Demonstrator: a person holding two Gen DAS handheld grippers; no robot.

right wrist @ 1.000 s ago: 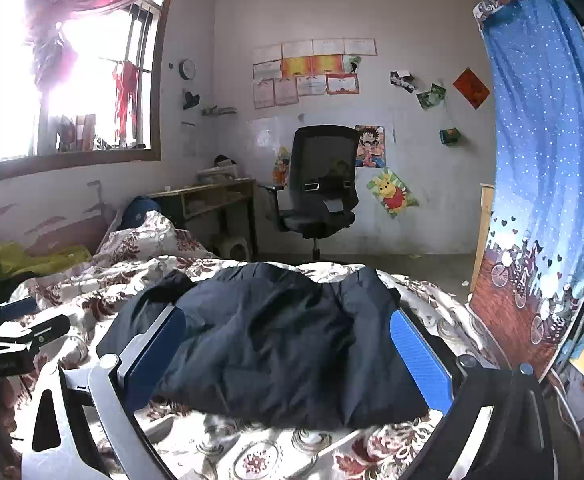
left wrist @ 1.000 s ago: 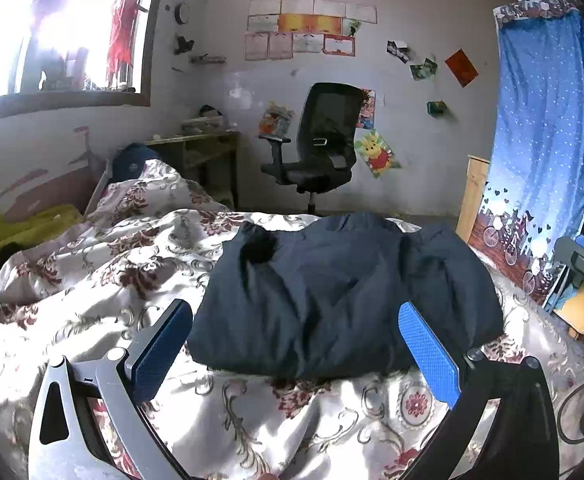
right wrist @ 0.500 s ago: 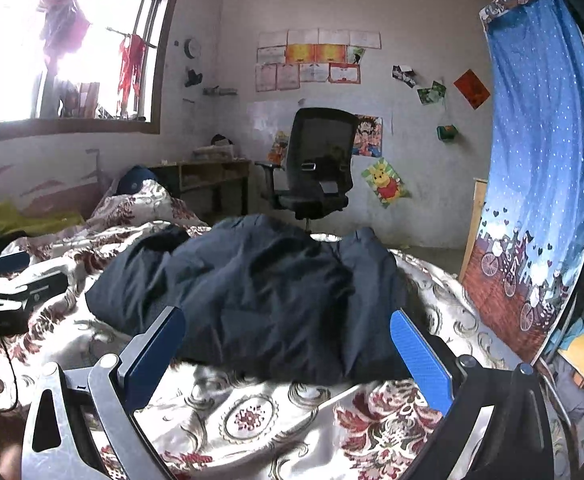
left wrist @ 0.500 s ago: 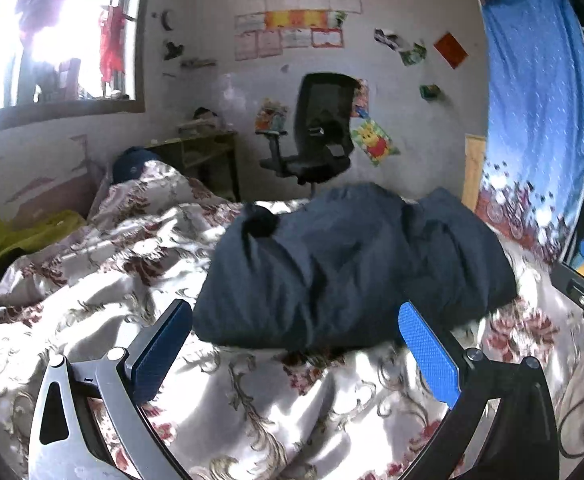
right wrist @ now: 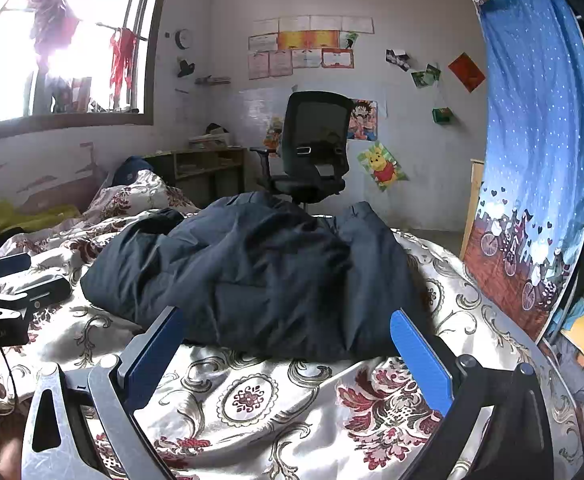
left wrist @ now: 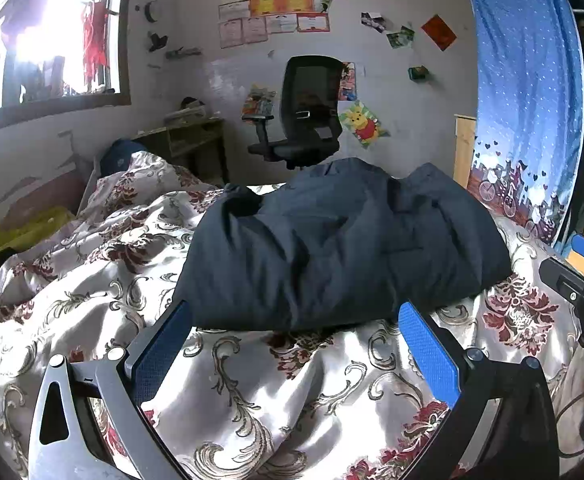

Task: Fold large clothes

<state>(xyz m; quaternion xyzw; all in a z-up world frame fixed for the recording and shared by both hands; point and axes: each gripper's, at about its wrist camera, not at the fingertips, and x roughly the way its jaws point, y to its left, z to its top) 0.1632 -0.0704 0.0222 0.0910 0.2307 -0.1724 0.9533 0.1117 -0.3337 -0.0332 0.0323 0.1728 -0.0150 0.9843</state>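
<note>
Between the blue pads of the left gripper (left wrist: 292, 344) lies only patterned bedspread (left wrist: 251, 392) — its jaws stand spread wide, holding nothing. Just ahead of its fingertips sits the dark jacket (left wrist: 344, 248), a puffy bundle lying on the bed with its near edge almost level with the pad tips. Off to that gripper's right, the other tool's black body shows at the frame edge; a white letter on it is too cut off to read.

The right gripper (right wrist: 287, 344) is likewise spread wide and empty, pads over bare bedspread (right wrist: 251, 400), with the jacket (right wrist: 259, 272) directly in front and its near hem just beyond the tips. To its left the left tool's grey body carries small printing that is too blurred to read.

Open bedspread runs around the jacket on the near side and to the left — rumpled folds rise there. To the right the bed edge drops off beside a blue curtain (right wrist: 532, 184) printed with bicycles and hearts. Beyond the jacket stand an office chair (right wrist: 316, 152) and a wall of posters, their writing illegible.
</note>
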